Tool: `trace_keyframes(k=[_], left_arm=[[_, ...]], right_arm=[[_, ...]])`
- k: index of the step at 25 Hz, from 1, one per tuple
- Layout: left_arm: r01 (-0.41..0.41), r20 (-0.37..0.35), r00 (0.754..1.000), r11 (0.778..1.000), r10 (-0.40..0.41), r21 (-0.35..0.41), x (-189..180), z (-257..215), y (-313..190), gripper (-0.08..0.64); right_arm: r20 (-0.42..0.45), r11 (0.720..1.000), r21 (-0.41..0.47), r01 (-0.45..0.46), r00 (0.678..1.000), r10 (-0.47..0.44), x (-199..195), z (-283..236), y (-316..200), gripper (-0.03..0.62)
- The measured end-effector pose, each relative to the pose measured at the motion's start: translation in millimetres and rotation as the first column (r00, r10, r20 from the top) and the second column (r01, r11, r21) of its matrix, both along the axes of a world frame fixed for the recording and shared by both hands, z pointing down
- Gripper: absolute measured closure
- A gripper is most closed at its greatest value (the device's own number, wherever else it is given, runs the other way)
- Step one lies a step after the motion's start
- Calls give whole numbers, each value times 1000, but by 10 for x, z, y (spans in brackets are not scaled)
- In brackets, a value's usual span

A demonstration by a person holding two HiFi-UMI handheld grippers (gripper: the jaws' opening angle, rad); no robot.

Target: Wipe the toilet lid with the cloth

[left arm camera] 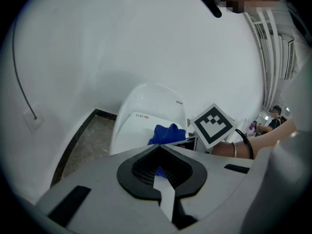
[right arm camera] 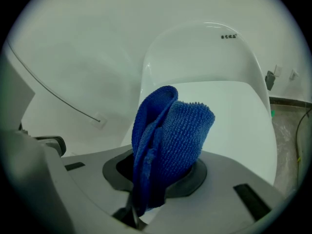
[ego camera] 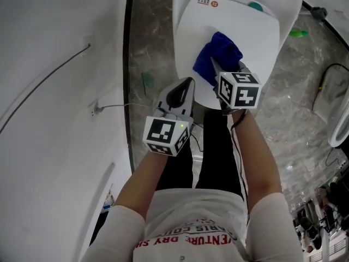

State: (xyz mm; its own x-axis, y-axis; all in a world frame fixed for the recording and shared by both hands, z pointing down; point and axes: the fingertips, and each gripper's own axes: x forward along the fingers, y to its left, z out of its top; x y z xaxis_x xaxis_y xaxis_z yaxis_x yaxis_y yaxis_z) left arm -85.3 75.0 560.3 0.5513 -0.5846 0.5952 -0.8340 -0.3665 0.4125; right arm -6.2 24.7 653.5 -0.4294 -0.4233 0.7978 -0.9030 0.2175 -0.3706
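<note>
A: Right tongs: clamped on a blue terry-weave cloth. The fabric is bunched and stands up out of the jaws.

B: Left tongs?

A: Jaws closed tip to tip, nothing gripped. The blue seen through the gap behind the tips is the cloth farther off.

B: Where is the cloth against the lid?

A: Head view: the cloth sits over the front half of the white, glossy, rounded toilet lid, which is down. I can't tell whether the fabric presses on the plastic or hangs just above it.

B: And how do the 2 tongs sit?

A: Right tongs reach over the lid's near edge. Left tongs sit just beside them, at the lid's front-left rim over grey marbled floor. A white wall fills the left side.
</note>
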Motion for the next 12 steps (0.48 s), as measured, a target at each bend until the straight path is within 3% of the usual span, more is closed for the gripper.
trace_keyframes(k=[5, 12], left_arm=[[-3, 12, 1000, 1000, 3, -12, 358, 74, 107, 554], [-30, -8, 1000, 999, 30, -10, 979, 82, 266, 554]], right_arm=[[23, 997, -18, -69, 997, 69, 518, 19, 139, 499], [-16, 998, -22, -65, 998, 65, 1232, 31, 354, 499]])
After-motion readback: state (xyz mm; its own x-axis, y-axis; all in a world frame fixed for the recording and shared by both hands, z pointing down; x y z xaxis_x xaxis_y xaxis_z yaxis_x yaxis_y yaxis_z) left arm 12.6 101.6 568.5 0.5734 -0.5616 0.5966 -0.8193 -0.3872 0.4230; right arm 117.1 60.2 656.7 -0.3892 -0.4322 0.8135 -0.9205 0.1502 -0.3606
